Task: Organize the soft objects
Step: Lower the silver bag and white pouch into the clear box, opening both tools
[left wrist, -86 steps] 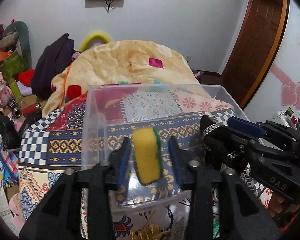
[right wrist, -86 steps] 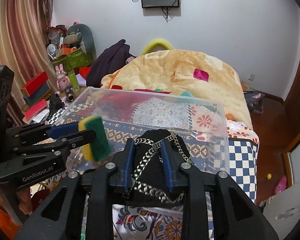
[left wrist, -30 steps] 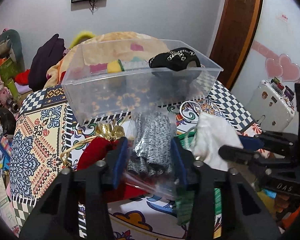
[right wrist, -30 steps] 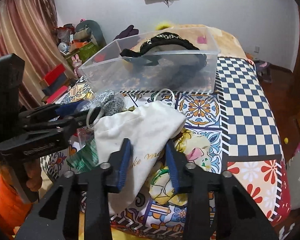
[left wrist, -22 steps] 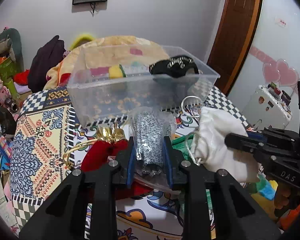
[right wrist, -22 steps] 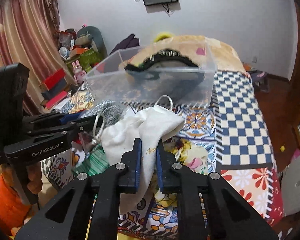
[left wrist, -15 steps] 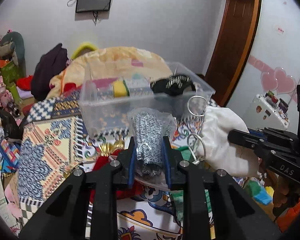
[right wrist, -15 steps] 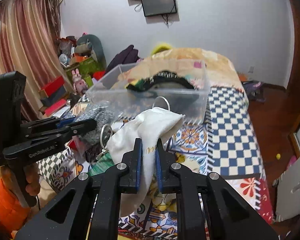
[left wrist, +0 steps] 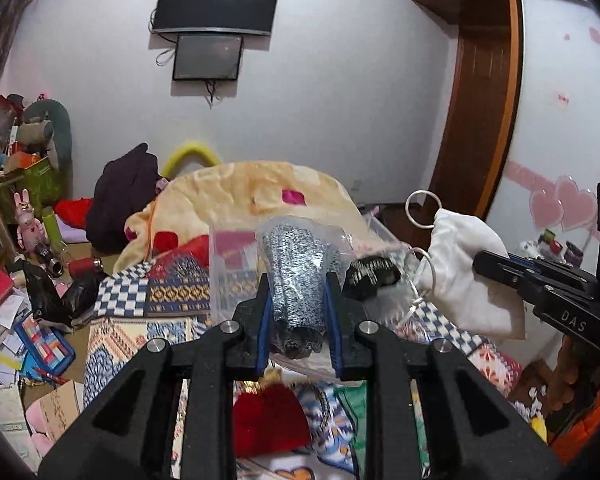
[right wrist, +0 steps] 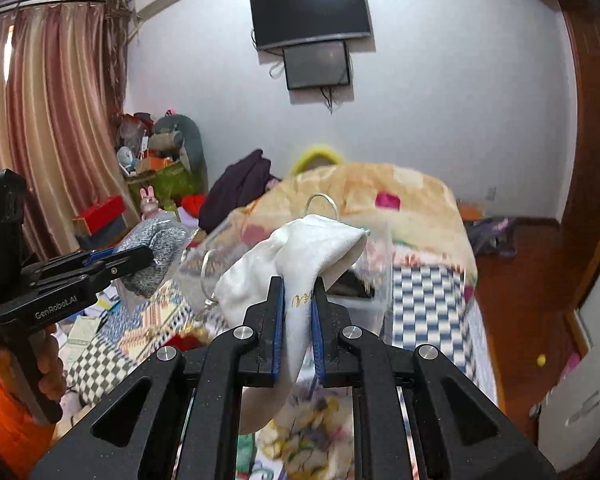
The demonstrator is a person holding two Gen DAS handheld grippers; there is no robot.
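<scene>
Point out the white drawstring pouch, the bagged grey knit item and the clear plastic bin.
white drawstring pouch (right wrist: 300, 252): right wrist view, upper cloth above the jaws.
bagged grey knit item (left wrist: 298, 272): left wrist view, knit middle between the jaws.
clear plastic bin (left wrist: 230, 276): left wrist view, near wall.

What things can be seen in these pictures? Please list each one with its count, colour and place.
knit item in clear bag: 1, grey speckled, lifted, clamped in the left gripper
cloth pouch: 1, white with gold lettering, lifted, clamped in the right gripper
plastic bin: 1, clear, on the bed behind the held items
black item: 1, black with silver trim, in the bin
red pouch: 1, red with gold trim, on the bedspread below the left gripper
quilt: 1, peach, heaped behind the bin
screens: 2, black, on the wall
curtain: 1, pink-brown, by the left wall
left gripper: 1, black with blue pads
right gripper: 1, black with blue pads
</scene>
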